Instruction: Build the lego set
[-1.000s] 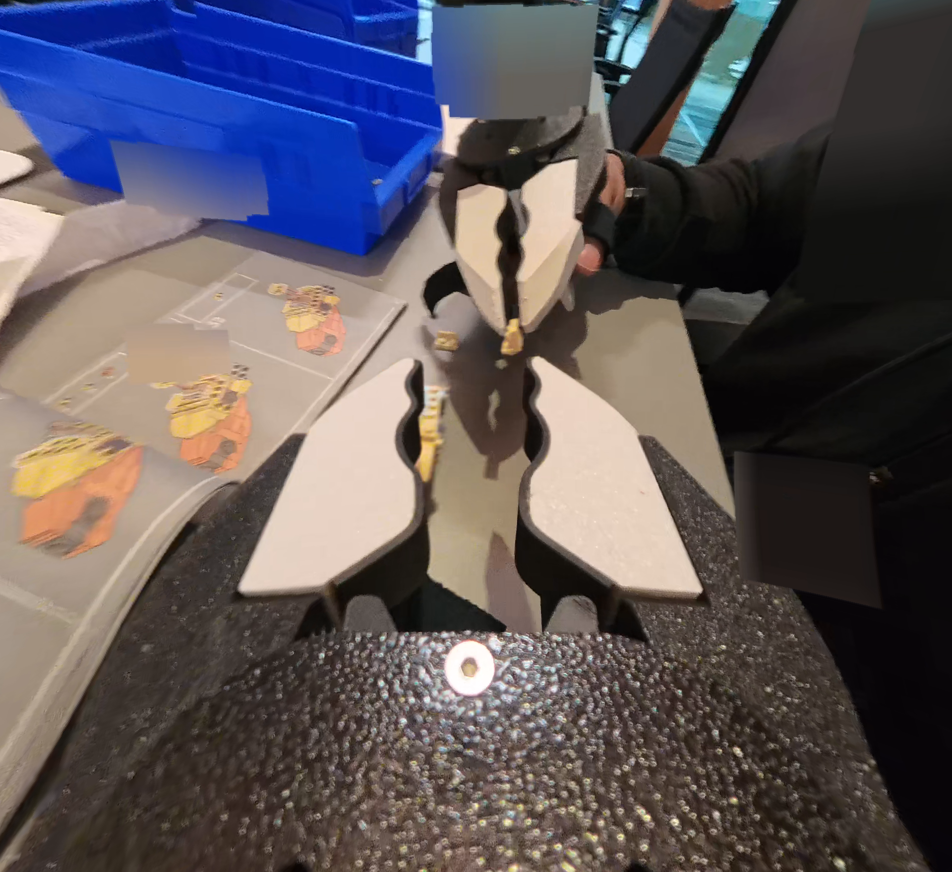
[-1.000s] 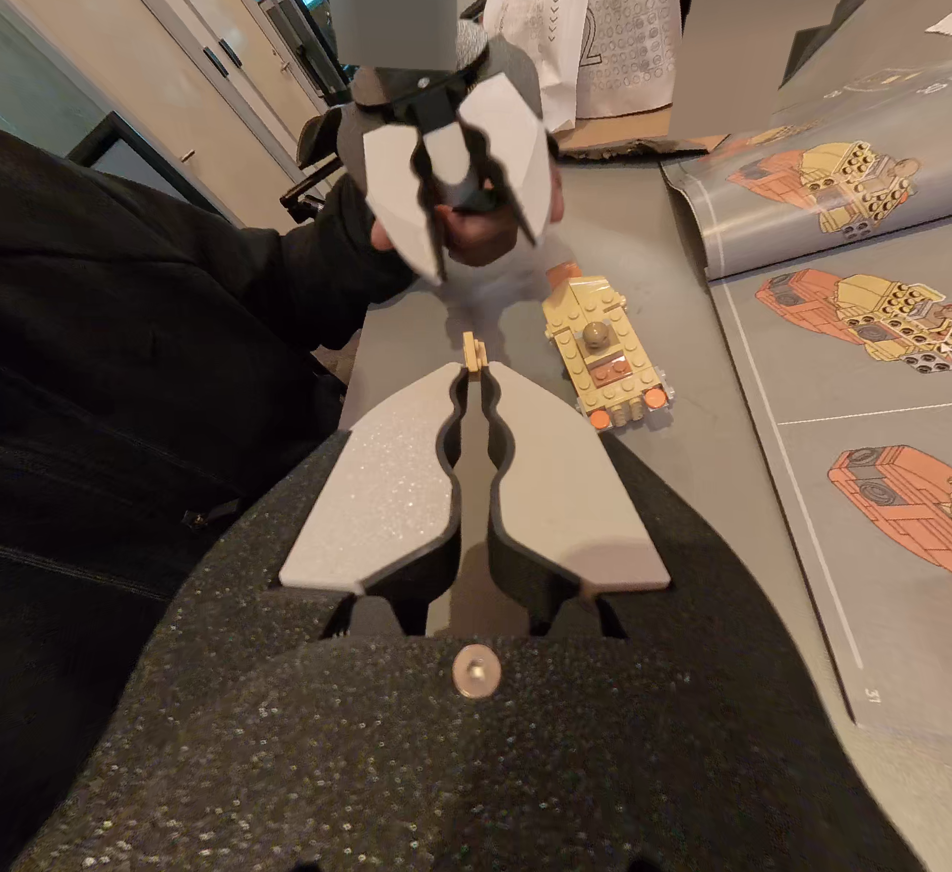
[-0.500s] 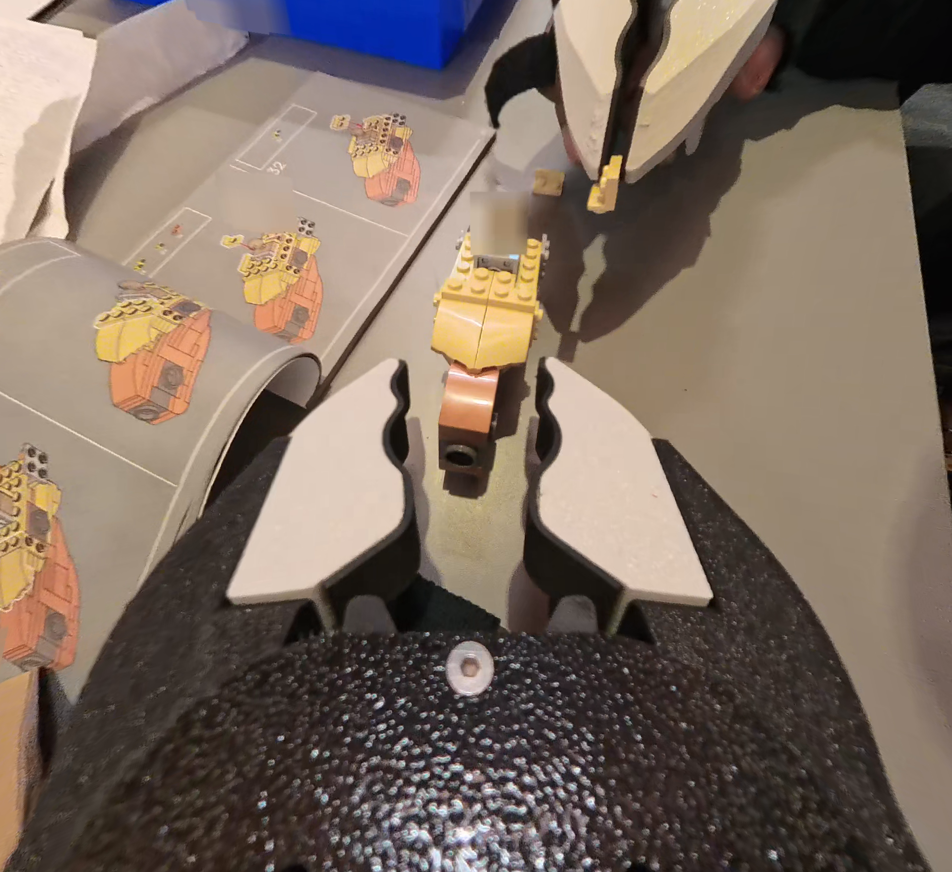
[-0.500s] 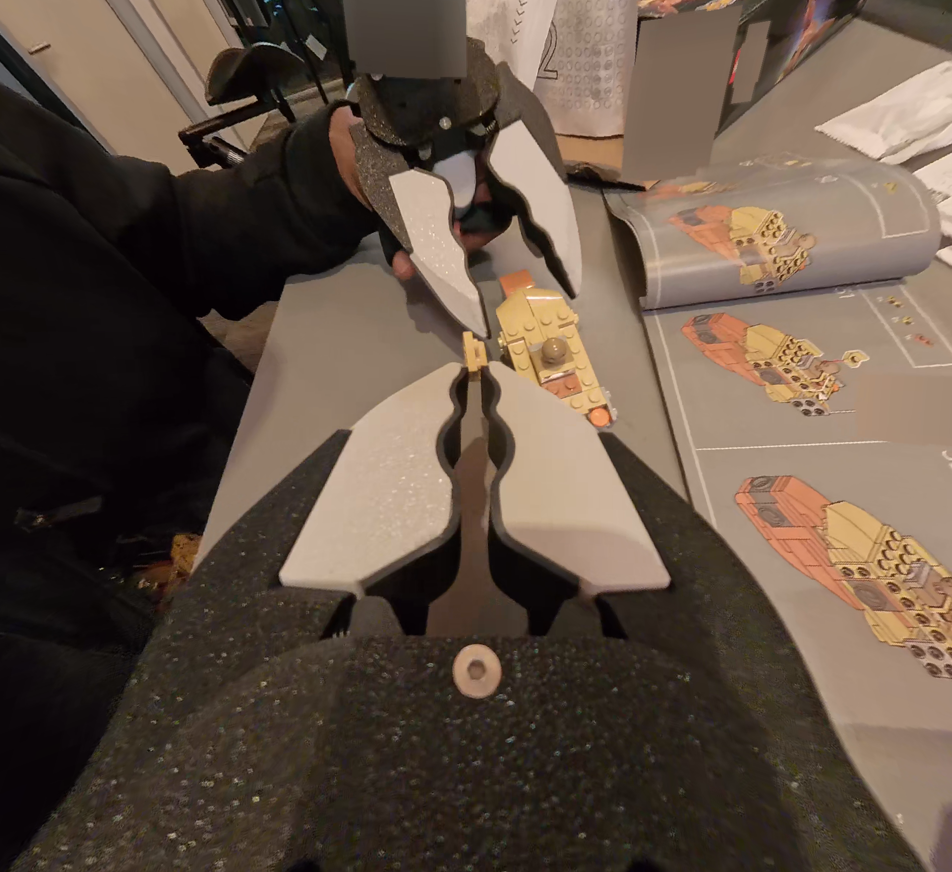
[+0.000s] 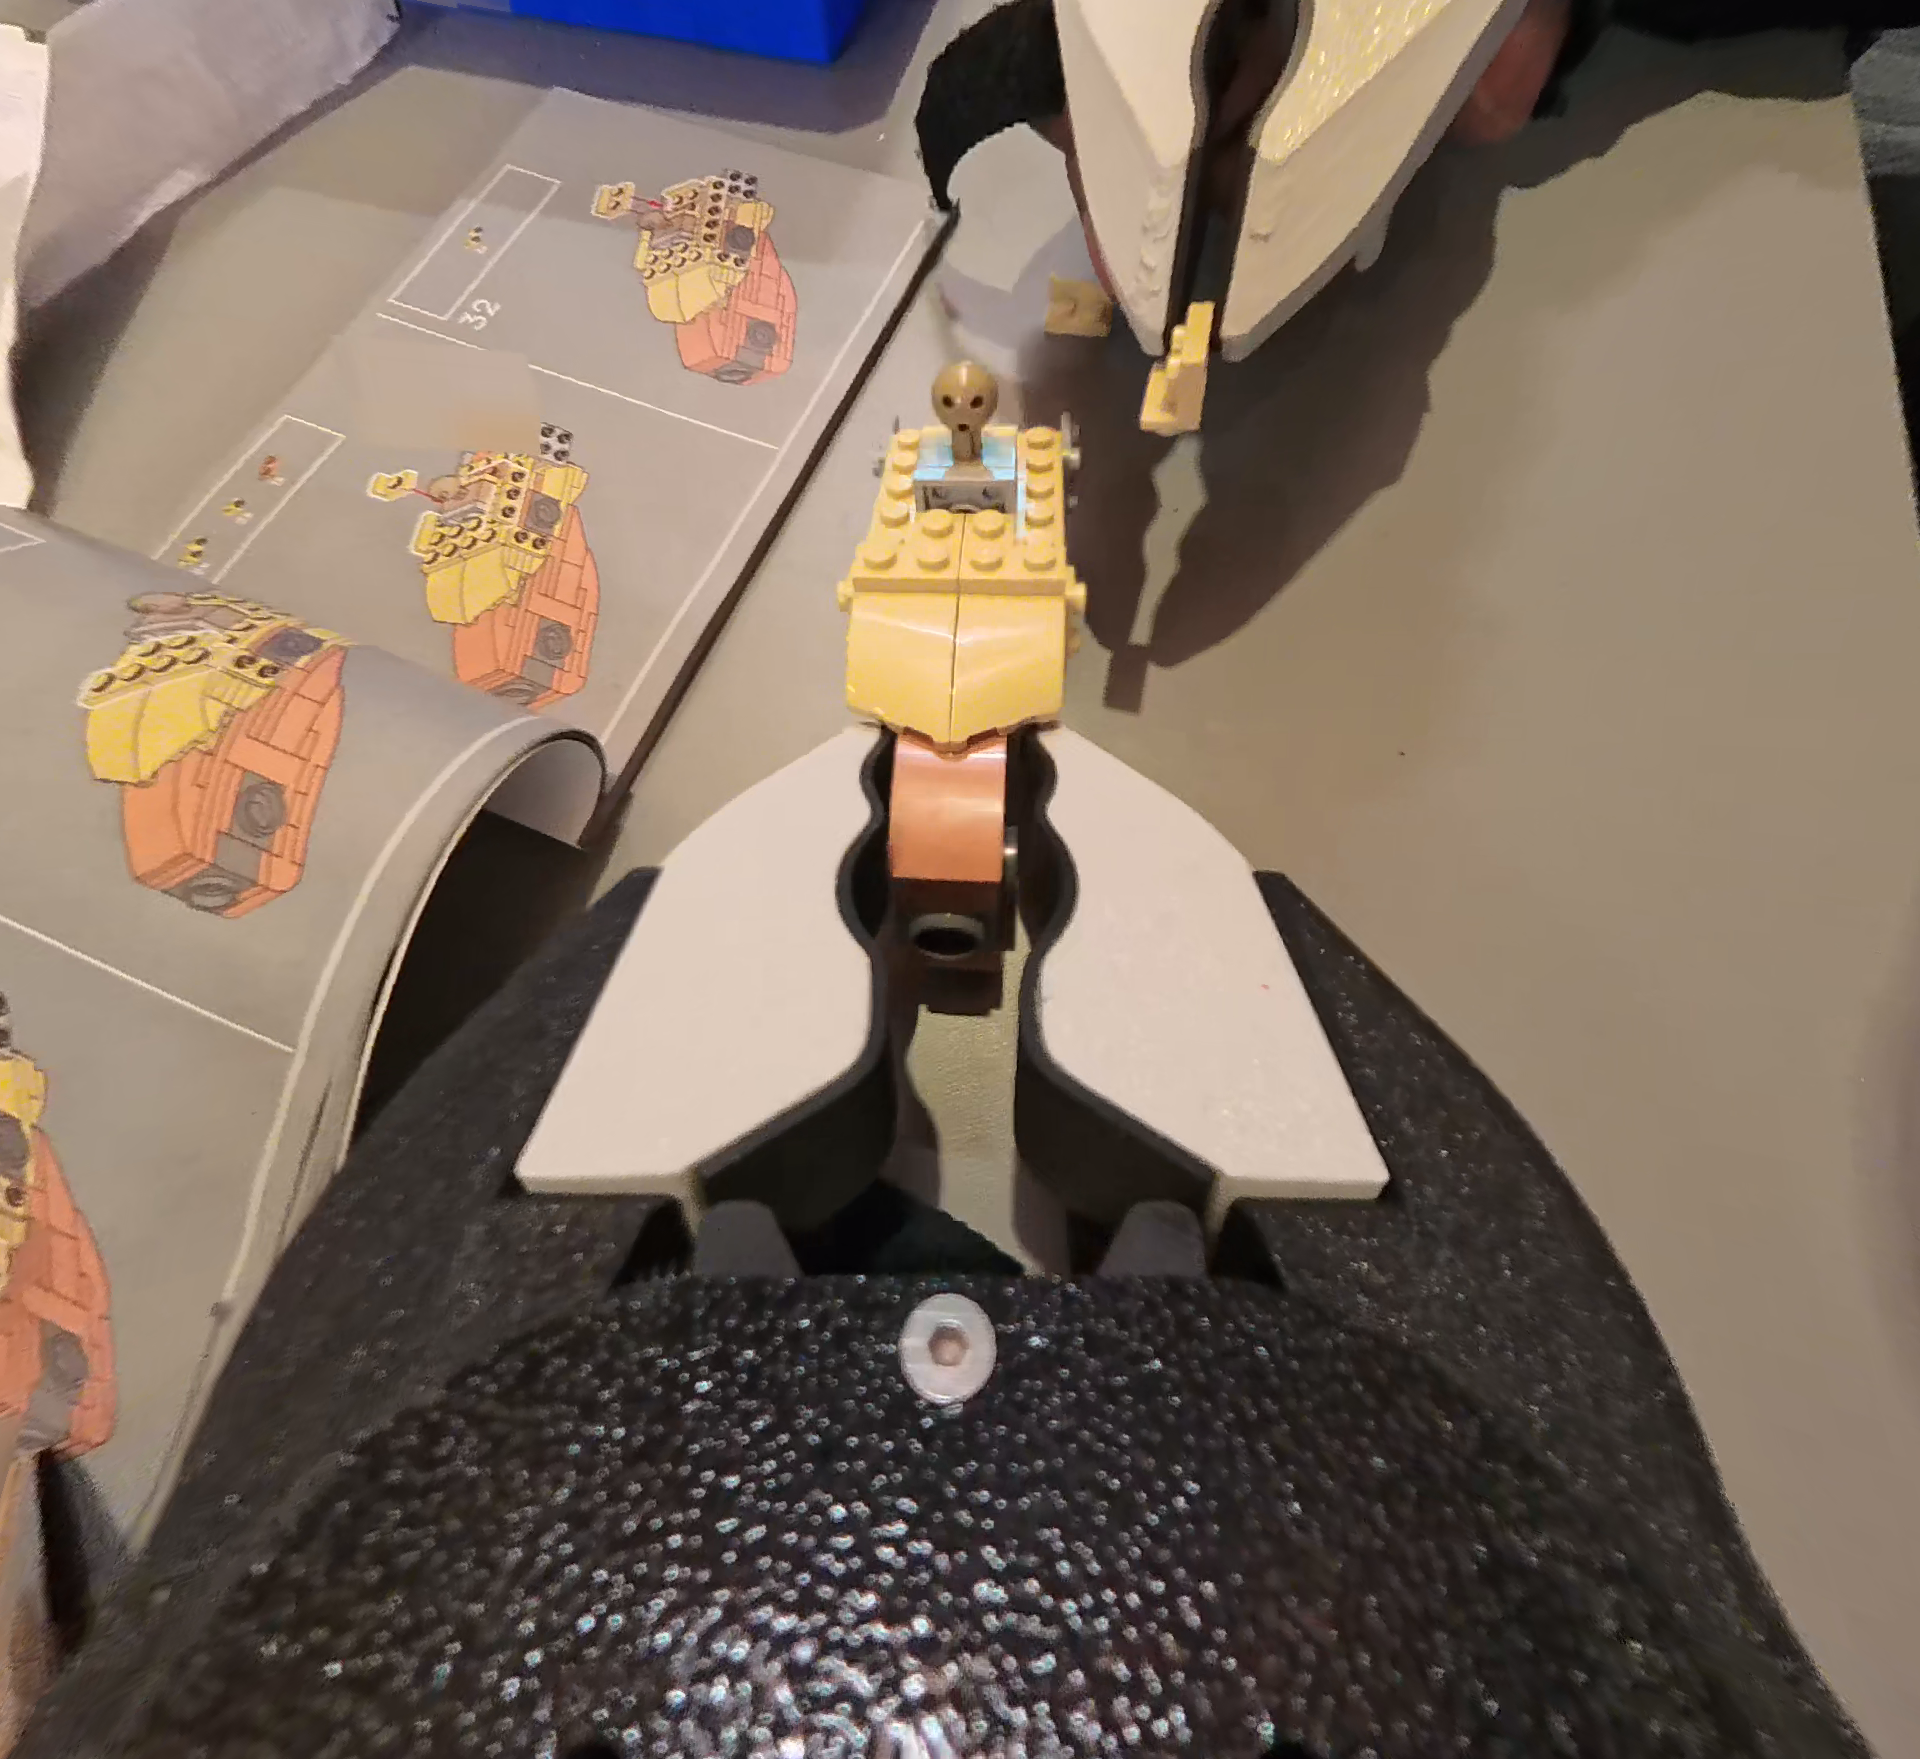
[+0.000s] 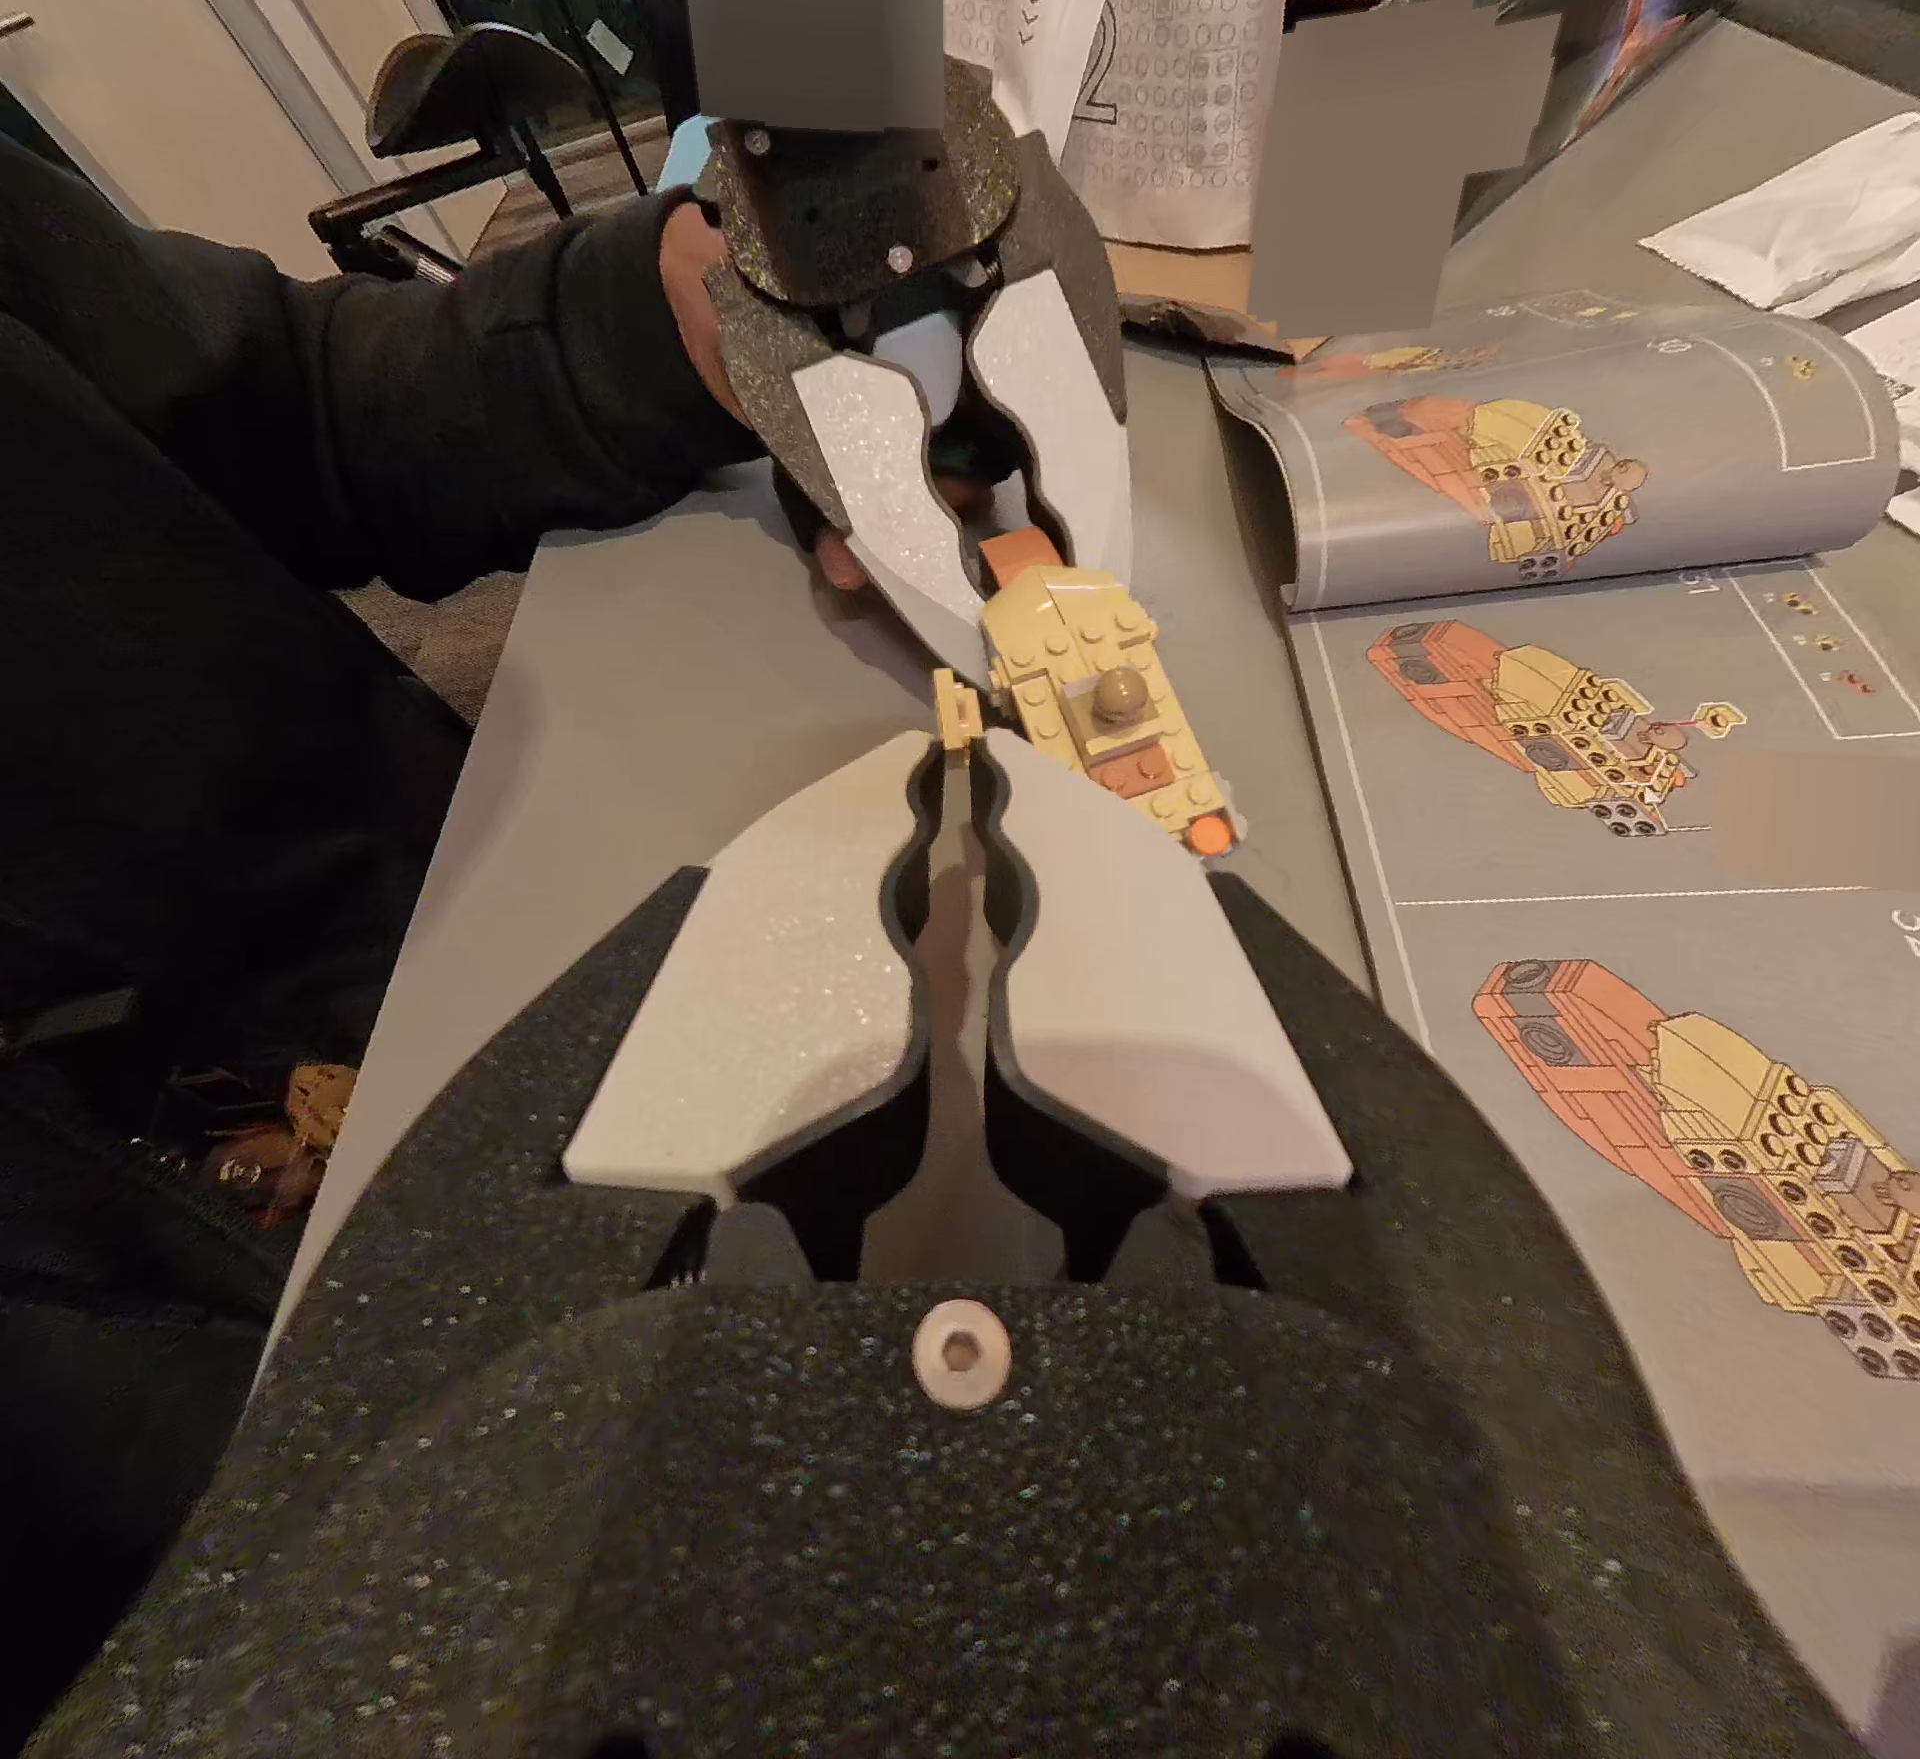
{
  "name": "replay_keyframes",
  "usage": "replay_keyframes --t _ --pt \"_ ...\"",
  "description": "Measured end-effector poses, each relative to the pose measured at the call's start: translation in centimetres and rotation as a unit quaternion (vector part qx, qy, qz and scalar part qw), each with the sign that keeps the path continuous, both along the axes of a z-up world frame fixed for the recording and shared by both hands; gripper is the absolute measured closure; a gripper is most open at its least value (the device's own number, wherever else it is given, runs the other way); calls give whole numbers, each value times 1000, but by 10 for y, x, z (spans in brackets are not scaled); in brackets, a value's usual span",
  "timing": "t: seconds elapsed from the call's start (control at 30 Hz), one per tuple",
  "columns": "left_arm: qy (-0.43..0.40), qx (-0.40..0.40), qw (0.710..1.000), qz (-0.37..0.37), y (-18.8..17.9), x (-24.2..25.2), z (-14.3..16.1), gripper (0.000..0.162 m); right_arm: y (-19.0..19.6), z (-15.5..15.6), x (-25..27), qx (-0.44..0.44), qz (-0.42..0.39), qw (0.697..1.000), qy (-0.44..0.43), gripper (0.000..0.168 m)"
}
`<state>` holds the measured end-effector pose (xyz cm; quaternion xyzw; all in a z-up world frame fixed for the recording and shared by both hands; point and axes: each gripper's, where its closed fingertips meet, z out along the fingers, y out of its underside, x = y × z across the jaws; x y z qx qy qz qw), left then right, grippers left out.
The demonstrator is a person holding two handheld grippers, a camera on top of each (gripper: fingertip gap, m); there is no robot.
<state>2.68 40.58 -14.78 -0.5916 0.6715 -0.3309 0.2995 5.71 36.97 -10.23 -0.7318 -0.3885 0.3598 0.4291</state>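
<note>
Left gripper (image 5: 951,753), open earlier, now clamps the model's (image 5: 961,608) brown end; right gripper (image 6: 961,743) still pinches a tan piece (image 6: 954,710).

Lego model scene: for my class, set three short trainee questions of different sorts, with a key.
1. True or false: the left gripper is closed around the orange end of the lego model.
2. What does the right gripper hold?
A. a small tan piece
B. a wheel
C. nothing
3. Fill in: the instruction booklet lies on the ___ side of the model in the left wrist view.

Key: 1 true; 2 A; 3 left.
</note>
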Motion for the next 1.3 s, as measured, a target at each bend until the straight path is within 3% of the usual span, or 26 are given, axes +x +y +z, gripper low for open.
replay_keyframes --t 0.57,1.3 --pt "-64 -80 995 -13 -21 14 22 143 3 8 6 26 -9 1000 -12 164" --pt "-87 -76 993 -25 -24 16 29 143 -4 8 4 73 -12 995 -67 162"
